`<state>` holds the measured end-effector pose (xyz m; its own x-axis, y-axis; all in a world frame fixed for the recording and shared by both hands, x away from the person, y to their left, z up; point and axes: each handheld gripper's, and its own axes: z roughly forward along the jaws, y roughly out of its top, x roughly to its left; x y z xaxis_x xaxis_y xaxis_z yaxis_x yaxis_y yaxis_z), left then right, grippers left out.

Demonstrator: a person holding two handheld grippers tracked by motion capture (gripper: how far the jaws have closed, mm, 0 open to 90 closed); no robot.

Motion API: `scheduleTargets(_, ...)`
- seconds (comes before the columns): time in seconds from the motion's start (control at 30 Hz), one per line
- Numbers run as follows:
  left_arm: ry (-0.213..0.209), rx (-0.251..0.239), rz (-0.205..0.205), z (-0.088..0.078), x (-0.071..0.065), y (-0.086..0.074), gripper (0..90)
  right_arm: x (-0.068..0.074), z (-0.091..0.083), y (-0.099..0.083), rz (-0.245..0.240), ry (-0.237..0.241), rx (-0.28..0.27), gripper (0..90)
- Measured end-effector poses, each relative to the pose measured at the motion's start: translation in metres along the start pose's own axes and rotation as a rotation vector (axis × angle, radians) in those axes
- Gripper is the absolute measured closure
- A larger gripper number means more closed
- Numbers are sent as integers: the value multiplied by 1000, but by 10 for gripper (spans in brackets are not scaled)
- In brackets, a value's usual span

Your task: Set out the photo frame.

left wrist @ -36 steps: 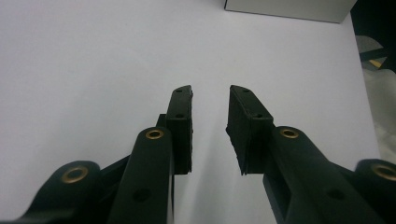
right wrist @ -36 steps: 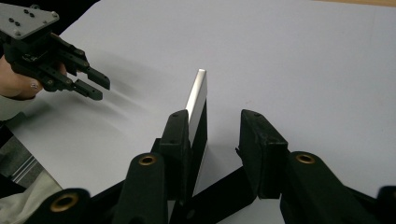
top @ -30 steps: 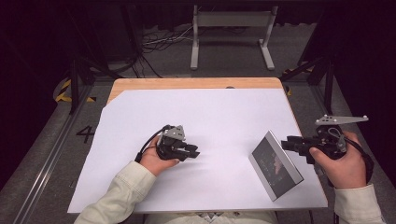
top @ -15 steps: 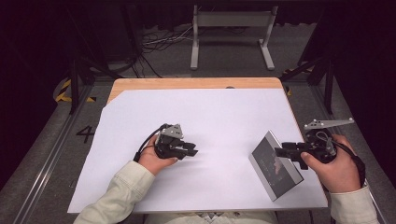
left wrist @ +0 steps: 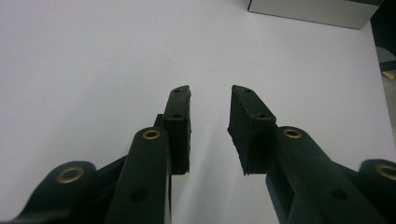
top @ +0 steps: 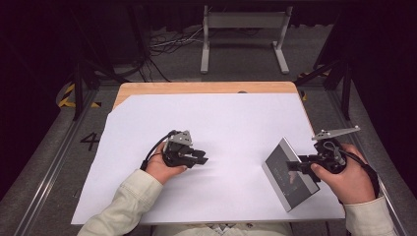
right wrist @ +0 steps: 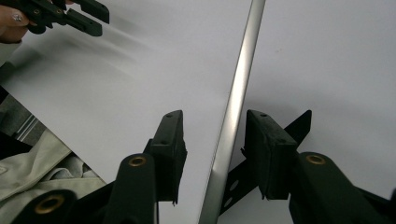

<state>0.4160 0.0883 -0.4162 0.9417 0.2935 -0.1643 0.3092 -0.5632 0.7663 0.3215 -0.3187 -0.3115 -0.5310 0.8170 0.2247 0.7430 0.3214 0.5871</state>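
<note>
The right gripper has its jaws apart, with the thin edge of the box between them, not yet clamped. If it closes off-centre, the box may slip or tip. The left gripper rests apart on the desk, the box far ahead

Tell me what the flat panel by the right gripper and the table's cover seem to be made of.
Flat panel: a dark glossy face, probably glass or polished plastic, since it reflects; its bright silvery rim, which runs between the right gripper's jaws, looks like brushed metal. White cover: matte, thin and sheet-like with a cut corner, likely paper or thin plastic, over a wooden tabletop.
</note>
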Motion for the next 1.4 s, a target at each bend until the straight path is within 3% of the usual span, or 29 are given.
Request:
scheduleTargets(0.27, -2, 13, -7, 2, 2, -2, 687, 0, 4, -1, -6, 6, 28, 661)
scheduleTargets(0.63, 3, 11, -7, 2, 2, -2, 687, 4, 4, -1, 24, -49, 35, 773)
scheduleTargets(0.9, -3, 17, -1, 4, -1, -1, 687, 6, 3, 0, -3, -58, 32, 839)
scheduleTargets(1.27, 0, 14, -6, 4, 1, -2, 689, 10, -2, 8, -49, -51, 13, 839)
scheduleTargets(1.4, 16, 9, -16, 1, 2, -4, 688, 13, -5, 16, -95, -39, 10, 839)
